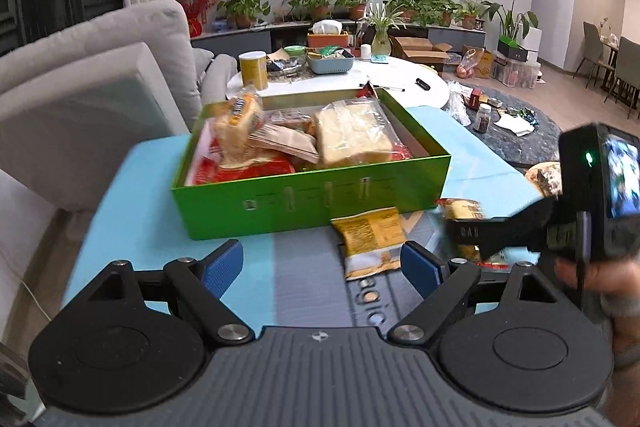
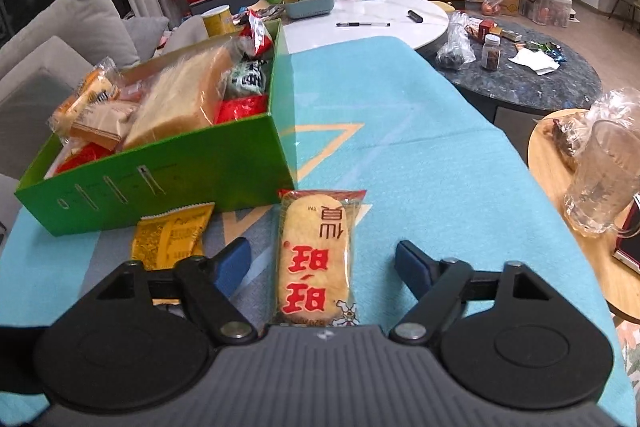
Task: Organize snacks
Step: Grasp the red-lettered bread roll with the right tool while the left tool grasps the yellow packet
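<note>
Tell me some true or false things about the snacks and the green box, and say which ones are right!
1. The green box already has snacks inside. True.
2. The rice cracker packet with red writing sits inside the box. False: it lies on the blue mat, outside the box.
3. The right hand-held gripper is open with the cracker packet between its pads. True.
4. The left hand-held gripper is squeezing the yellow packet. False: it is open and the pads do not press the packet.
5. The yellow packet lies on the mat in front of the box. True.
</note>
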Tool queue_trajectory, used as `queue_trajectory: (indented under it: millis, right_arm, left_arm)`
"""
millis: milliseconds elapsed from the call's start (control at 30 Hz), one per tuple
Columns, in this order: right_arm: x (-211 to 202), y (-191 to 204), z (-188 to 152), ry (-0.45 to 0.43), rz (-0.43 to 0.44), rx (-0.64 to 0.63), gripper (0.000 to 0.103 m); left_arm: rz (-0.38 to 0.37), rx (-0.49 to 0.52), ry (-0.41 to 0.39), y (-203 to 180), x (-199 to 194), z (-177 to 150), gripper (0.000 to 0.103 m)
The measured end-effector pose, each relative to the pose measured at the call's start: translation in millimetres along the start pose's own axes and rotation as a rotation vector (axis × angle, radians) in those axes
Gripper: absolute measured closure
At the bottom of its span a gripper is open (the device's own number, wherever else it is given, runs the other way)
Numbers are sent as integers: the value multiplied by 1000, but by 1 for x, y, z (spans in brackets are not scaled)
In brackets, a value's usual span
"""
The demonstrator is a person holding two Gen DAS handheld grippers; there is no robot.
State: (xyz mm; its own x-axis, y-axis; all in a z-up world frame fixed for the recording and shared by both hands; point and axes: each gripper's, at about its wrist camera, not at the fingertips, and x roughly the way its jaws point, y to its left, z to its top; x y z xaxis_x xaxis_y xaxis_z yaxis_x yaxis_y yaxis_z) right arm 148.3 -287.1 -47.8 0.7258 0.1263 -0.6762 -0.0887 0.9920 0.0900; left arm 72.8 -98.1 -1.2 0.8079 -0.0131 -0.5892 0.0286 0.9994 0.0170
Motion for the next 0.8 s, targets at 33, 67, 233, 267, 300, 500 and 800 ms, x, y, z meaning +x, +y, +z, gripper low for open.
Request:
queue_trajectory:
  millis: [33, 67, 233, 267, 300, 500, 800]
  right_arm:
    - [-1, -1, -1, -7, -5, -9, 25]
    - [-2, -4, -1, -15, 1, 2, 28]
    - [-5, -21, -5, -51, 105, 94, 28]
    - [-6, -22, -5, -56, 112, 106, 28]
    - [-7, -24, -5, -60, 122, 126, 28]
    - [-14, -37, -1, -111, 133, 206, 28]
    - [-13, -39, 2, -108, 158, 213, 28]
  left_arm:
    - [2, -5, 0, -4, 6, 1, 18]
    - [1, -9, 1, -8, 13, 2, 18]
    - [-36, -50, 49, -28, 58, 3, 18]
    - [-39, -51, 56, -31, 65, 3, 18]
    - [-29, -55, 58, -33, 72, 3, 18]
    - [-8, -38, 73, -39, 96, 6, 18]
    - [-3, -28, 112, -38, 110, 3, 18]
